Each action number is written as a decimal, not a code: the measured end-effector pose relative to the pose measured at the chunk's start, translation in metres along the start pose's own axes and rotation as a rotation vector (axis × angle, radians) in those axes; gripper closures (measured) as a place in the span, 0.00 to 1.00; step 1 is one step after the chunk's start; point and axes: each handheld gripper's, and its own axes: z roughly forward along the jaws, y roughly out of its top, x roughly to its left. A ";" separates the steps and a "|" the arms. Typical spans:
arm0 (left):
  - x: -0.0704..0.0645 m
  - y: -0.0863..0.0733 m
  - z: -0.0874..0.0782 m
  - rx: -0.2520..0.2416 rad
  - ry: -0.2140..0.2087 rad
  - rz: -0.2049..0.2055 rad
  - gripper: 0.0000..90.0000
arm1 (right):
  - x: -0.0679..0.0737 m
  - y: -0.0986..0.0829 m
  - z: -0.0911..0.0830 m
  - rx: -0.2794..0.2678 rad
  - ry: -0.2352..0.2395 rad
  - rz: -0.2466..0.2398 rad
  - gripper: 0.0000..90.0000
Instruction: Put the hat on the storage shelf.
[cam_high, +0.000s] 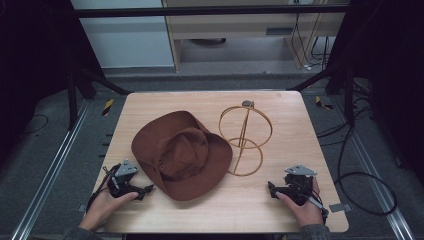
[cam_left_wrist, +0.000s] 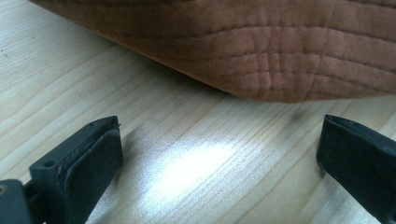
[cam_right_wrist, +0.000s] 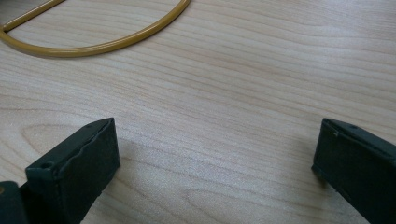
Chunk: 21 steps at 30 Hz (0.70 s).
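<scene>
A brown felt hat (cam_high: 182, 152) lies brim-down in the middle of the wooden table (cam_high: 280, 200). Just right of it stands a gold wire hat stand (cam_high: 244, 140), upright on its ring base. My left gripper (cam_high: 146, 190) rests on the table at the hat's near left edge, open and empty. In the left gripper view the hat's stitched brim (cam_left_wrist: 243, 51) lies just beyond the jaws. My right gripper (cam_high: 271, 189) sits open on the table at the near right, below the stand. The stand's base ring (cam_right_wrist: 98, 42) curves ahead of its jaws.
The table's front edge runs just behind both hands. Metal rails flank the table left and right. Black cables (cam_high: 350, 175) loop on the floor to the right. A cabinet (cam_high: 240, 30) stands beyond the far edge.
</scene>
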 end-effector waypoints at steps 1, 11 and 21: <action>0.000 0.000 0.000 0.000 0.000 0.000 0.00 | 0.000 0.000 0.000 0.000 0.000 0.000 0.01; 0.000 0.000 0.000 0.002 0.000 0.001 0.00 | 0.000 0.000 0.000 0.000 0.000 0.000 0.01; -0.014 0.001 -0.011 0.018 -0.076 0.091 0.04 | 0.000 0.000 0.000 0.001 0.000 0.002 0.01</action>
